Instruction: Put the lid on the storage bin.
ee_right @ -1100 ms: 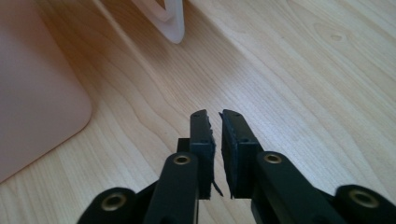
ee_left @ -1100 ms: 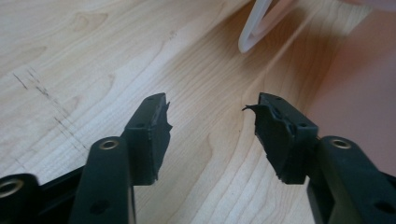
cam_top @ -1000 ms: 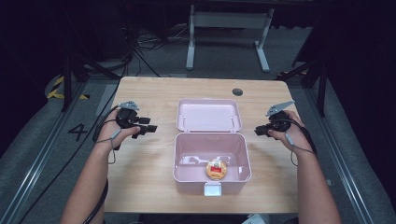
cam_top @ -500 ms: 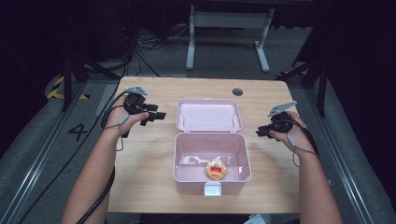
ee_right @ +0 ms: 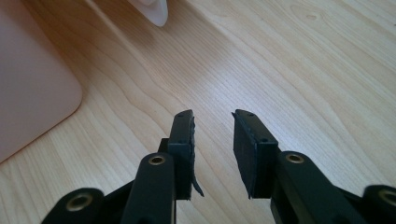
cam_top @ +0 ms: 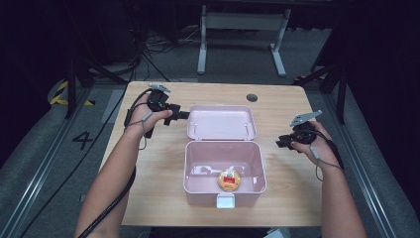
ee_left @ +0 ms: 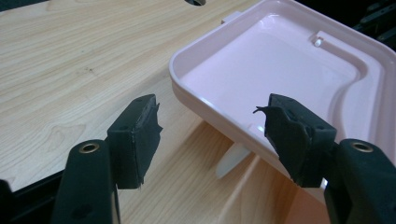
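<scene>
Two sets of tongs work at a pink lunch box [cam_top: 224, 171] that stands open in the middle of the desk [cam_top: 148, 168], its lid [cam_top: 221, 122] folded flat behind it on the far side. Judging by how things lie, closing the box looks to be the job in hand, and it has barely begun: the lid is still fully down on the wood and nothing grips it yet.

The left tongs [cam_top: 182, 115] sit just at the lid's left edge, jaws spread wide. In the left gripper view the left tongs [ee_left: 212, 123] straddle the near corner of the lid [ee_left: 280, 70], one pad over the wood, the other over the rim, neither pressing on it. The right tongs [cam_top: 280, 143] hover off the box's right side, apart from it, jaws parted with nothing between them; in the right gripper view the right tongs [ee_right: 212, 128] point at bare wood.

Left to do, by my reading: take hold of the lid's edge, swing it over and press the front latch [cam_top: 225, 201] shut.

The box is pale glossy pink plastic with rounded corners. Inside sits a small round orange-brown snack [cam_top: 229, 180] with a red-and-white label.
</scene>
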`<state>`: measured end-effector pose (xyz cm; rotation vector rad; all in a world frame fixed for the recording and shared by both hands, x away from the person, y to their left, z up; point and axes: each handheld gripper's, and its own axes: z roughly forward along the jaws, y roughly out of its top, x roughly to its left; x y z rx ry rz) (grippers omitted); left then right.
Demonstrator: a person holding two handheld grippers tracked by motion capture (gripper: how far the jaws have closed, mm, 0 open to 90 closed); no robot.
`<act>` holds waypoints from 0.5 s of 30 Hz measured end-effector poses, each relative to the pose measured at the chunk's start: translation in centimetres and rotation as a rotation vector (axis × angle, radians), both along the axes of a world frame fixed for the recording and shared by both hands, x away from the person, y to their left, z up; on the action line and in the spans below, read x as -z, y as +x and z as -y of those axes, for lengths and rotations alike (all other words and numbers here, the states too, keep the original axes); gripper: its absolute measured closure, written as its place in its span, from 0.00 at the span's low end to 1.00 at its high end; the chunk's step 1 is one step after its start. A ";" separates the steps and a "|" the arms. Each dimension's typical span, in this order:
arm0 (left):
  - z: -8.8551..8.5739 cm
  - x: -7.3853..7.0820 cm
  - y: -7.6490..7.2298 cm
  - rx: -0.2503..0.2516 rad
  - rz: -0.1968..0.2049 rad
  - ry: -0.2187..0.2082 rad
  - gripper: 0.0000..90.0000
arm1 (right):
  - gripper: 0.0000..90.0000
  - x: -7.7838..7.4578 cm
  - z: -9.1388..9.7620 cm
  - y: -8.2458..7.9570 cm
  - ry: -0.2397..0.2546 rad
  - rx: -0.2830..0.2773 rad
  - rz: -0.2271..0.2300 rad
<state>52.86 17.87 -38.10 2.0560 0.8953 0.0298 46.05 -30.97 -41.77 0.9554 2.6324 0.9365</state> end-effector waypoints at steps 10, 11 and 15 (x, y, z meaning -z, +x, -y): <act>1.8 1.0 1.7 -0.008 -0.033 0.040 0.39 | 0.78 -0.1 0.5 -0.5 0.009 0.010 -0.003; 2.0 1.1 1.9 -0.011 -0.031 0.041 0.39 | 0.78 -0.1 0.6 -0.6 0.009 0.010 -0.002; 2.3 1.4 2.0 -0.009 -0.047 0.041 0.39 | 0.78 -0.1 0.7 -0.6 0.011 0.013 -0.002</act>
